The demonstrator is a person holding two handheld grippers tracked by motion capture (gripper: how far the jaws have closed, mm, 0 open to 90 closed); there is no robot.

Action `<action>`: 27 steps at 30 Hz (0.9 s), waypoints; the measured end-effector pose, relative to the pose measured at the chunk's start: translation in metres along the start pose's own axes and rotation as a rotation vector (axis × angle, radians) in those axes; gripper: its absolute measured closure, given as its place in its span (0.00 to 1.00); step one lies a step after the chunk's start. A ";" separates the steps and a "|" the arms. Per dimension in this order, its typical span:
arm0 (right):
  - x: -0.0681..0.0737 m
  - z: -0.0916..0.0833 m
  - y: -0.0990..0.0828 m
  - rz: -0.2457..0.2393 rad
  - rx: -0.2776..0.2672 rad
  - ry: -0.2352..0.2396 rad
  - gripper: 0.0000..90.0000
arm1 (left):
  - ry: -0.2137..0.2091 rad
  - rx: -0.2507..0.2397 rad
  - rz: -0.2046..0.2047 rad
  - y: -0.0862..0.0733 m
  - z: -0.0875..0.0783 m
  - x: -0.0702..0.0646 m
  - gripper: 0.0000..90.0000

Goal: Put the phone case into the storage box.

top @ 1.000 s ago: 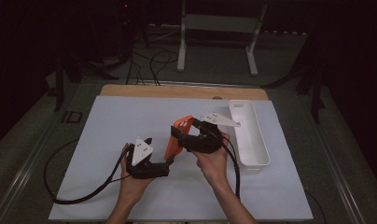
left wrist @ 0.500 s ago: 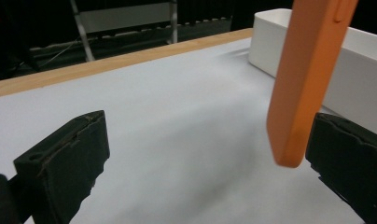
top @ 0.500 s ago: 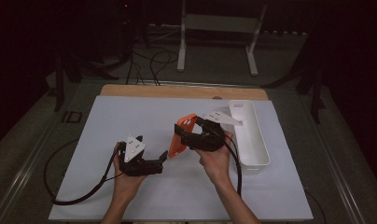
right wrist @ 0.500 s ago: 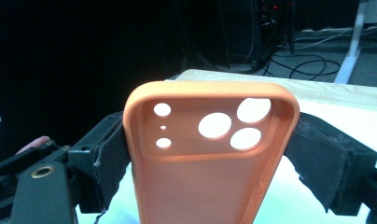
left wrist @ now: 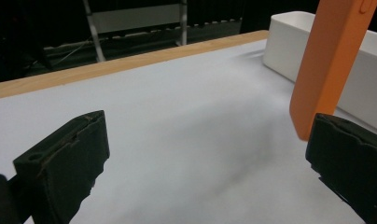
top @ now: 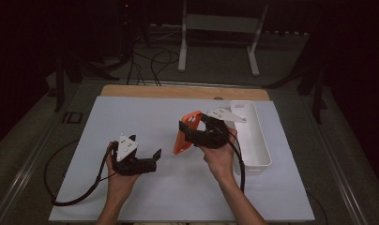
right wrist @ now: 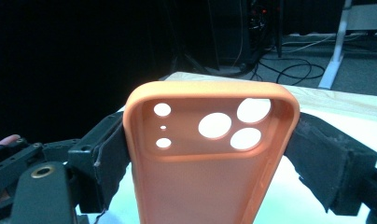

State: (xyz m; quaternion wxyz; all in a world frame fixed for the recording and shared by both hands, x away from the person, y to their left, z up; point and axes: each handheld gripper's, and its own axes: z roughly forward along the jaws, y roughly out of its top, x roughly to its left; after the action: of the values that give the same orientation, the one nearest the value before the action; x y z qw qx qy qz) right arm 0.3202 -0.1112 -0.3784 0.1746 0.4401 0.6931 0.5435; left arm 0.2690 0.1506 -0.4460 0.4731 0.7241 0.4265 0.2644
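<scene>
Dim backdrop; orange phone case (right wrist: 210, 158) bottom cropped, seemingly.

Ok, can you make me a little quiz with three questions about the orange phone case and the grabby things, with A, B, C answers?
1. Where is the white tray?
A. At the right side of the table
B. At the left side of the table
C. On the floor

2. What colour is the phone case?
A. Blue
B. Orange
C. Green

3. How is the left hand-held gripper?
A. Shut on the phone case
B. Shut on the tray
C. Open, holding nothing

Answers:
1. A, the high view shows the tray by the mat's right edge, beside the right hand-held gripper.
2. B, the case is orange in all views, with round camera holes in the right gripper view.
3. C, the left gripper view shows its jaws wide apart over bare mat, while the right one's jaws clamp the case's sides.
</scene>
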 end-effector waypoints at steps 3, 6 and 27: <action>-0.001 0.001 0.001 -0.004 0.000 -0.005 0.18 | -0.001 0.000 0.000 -0.001 -0.001 0.001 0.00; -0.002 0.002 0.001 -0.008 0.003 -0.013 0.19 | 0.002 0.001 -0.005 -0.003 -0.001 0.003 0.00; -0.009 -0.001 0.013 -0.025 -0.013 -0.041 0.19 | 0.039 0.012 -0.008 -0.011 -0.009 0.016 0.00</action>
State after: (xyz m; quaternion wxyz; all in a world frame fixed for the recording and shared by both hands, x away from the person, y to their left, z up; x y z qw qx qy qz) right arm 0.3299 -0.1190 -0.3687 0.1983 0.4411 0.6912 0.5369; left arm 0.2663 0.1705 -0.4526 0.4615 0.7199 0.4401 0.2739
